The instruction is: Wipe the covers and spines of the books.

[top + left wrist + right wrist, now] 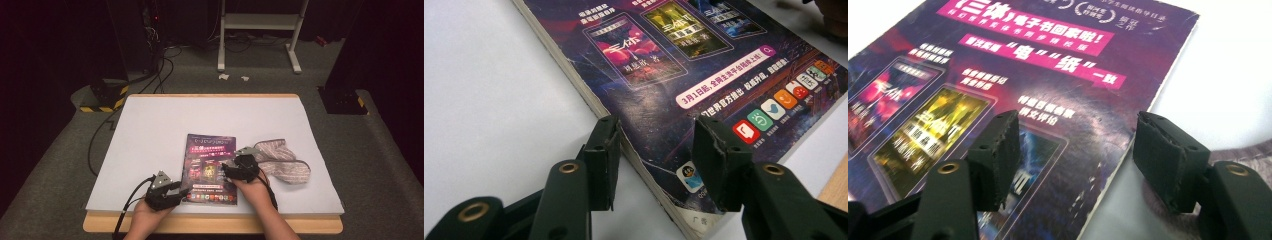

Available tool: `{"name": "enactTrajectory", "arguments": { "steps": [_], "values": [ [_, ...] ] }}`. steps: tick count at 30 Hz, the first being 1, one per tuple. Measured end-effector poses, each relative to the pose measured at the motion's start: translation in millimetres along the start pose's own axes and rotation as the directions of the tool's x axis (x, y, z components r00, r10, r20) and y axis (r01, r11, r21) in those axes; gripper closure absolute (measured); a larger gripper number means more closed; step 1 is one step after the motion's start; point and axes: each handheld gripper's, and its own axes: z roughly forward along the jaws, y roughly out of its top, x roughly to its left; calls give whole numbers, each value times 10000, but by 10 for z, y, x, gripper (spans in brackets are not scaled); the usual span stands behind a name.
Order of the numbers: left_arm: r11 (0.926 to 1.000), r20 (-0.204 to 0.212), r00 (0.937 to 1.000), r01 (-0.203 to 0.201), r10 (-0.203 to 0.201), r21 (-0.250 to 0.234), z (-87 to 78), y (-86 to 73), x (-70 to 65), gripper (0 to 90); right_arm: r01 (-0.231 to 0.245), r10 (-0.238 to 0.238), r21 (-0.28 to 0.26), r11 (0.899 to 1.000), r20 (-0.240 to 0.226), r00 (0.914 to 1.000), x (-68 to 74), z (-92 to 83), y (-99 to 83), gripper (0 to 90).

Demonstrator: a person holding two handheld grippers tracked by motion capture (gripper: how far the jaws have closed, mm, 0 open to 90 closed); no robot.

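A thin book with a purple cover [210,167] lies flat near the front middle of the white-covered table [200,115]. My left gripper [181,192] is at the book's lower left corner. In the left gripper view its jaws [656,150] stand open astride the book's [684,75] left edge, one jaw over the table and one over the cover. My right gripper [234,168] is at the book's right edge. It is open too [1078,145], with one jaw above the cover [1048,75] and the other beside a grey fabric pouch [1248,150].
The grey striped pouch [282,161] lies just right of the book, close to my right hand. A wooden table edge [215,223] runs along the front. On the floor behind are cables [160,75], a white stand [260,22] and a box with yellow-black tape [105,95].
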Motion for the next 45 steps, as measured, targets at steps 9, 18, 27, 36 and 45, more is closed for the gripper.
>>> {"name": "enactTrajectory", "arguments": {
  "steps": [9, 18, 27, 36, 45],
  "values": [
    [9995, 366, 9989, 288, -292, 125, 85, 134, 159, 528, 444, -444, -14, 9990, -108, 9990, 101, -227, -204, 361],
    [9984, 262, 9984, 516, -510, -223, 167, 253, 296, 489, 573, -506, -961, 9937, 710, 9962, -89, -621, -312, 382],
    [9995, 232, 9994, 262, -257, -173, 155, 248, 207, 557, 246, 159, -1866, 9821, 2125, 9770, -487, -970, -276, 381],
    [9970, 66, 9998, 198, -194, -745, 76, 257, 258, 524, -222, 869, -1937, 9808, 3329, 9389, -852, -1083, -325, 313],
    [9905, -317, 9982, 467, -512, -1292, -46, 266, 381, 501, -1251, 1699, -1565, 9797, 3183, 9326, -1117, -1071, -438, 289]
  ]
}}
